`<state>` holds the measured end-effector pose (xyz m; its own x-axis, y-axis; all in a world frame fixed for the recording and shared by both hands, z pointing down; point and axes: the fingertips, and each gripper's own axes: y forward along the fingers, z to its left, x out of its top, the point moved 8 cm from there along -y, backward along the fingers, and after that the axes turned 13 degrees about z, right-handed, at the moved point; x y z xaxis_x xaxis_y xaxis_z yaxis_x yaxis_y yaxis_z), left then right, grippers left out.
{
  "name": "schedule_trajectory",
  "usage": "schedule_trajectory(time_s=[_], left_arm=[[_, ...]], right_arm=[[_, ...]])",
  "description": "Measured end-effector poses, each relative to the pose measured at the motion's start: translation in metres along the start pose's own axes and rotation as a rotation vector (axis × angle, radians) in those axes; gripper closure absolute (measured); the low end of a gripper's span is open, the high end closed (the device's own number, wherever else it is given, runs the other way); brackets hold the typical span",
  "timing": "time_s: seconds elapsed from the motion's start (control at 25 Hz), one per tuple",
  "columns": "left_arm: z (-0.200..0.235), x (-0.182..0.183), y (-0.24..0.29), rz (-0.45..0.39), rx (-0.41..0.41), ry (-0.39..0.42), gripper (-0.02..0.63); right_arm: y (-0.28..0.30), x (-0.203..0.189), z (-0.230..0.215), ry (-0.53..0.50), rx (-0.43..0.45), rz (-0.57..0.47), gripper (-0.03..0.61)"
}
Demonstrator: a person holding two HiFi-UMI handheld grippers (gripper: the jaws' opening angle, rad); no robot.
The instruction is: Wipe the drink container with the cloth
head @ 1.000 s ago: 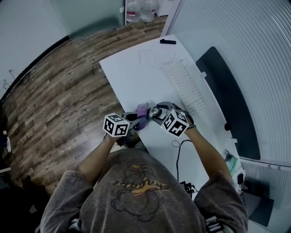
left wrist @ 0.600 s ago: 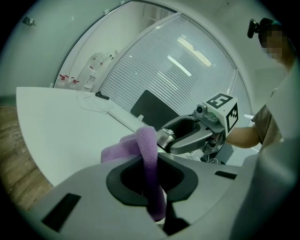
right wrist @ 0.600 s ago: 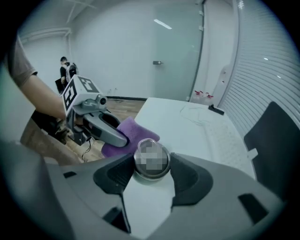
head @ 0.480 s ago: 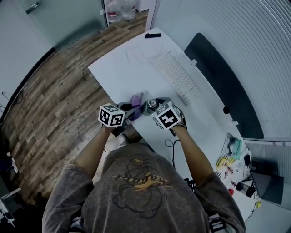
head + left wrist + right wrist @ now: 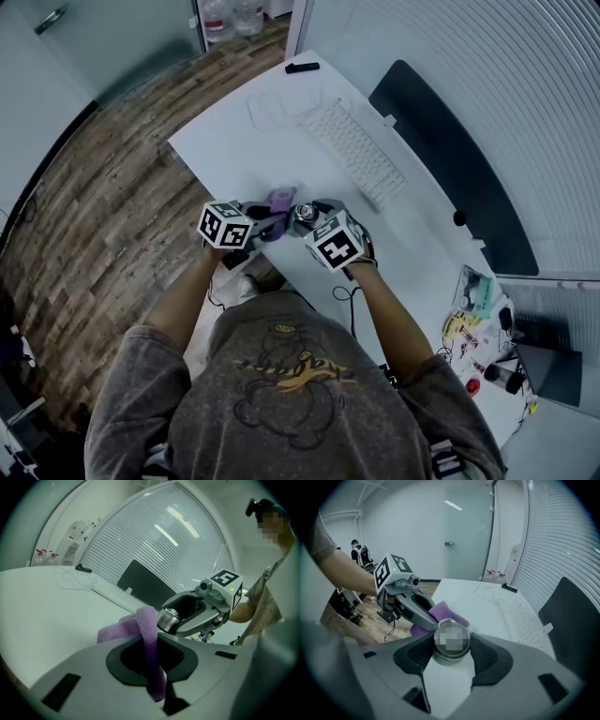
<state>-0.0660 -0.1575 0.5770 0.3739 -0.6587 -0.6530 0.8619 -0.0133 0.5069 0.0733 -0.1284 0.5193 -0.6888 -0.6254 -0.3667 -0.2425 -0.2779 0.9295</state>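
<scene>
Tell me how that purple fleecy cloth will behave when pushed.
Probably floppy: the purple fleecy cloth folds and droops where the left gripper pinches it. Its fuzzy pile suggests it is light and not slippery. It would likely bunch against the shiny metal can.

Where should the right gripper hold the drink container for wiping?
Grip the drink container across its round wall below the rim, from the person's side, as the right gripper does: curved jaws cup it, leaving top and far side open to the cloth.

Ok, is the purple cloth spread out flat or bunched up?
Bunched up: the cloth hangs crumpled, pinched in the jaws of the left gripper.
</scene>
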Motion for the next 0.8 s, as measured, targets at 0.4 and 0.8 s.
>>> schedule_trajectory(time_s=[0.4, 0.8], left_arm=[[-0.015, -0.006, -0.004, 0.073, -0.023, 0.061, 0.563], [-0.044, -0.03, 0.01, 0.022, -0.024, 0.021, 0.563]], right_arm=[[0.001, 0.0, -0.001, 0.014, 0.006, -0.011, 0.33], [0.002, -0.001, -0.007, 0.039, 0.01, -0.03, 0.33]])
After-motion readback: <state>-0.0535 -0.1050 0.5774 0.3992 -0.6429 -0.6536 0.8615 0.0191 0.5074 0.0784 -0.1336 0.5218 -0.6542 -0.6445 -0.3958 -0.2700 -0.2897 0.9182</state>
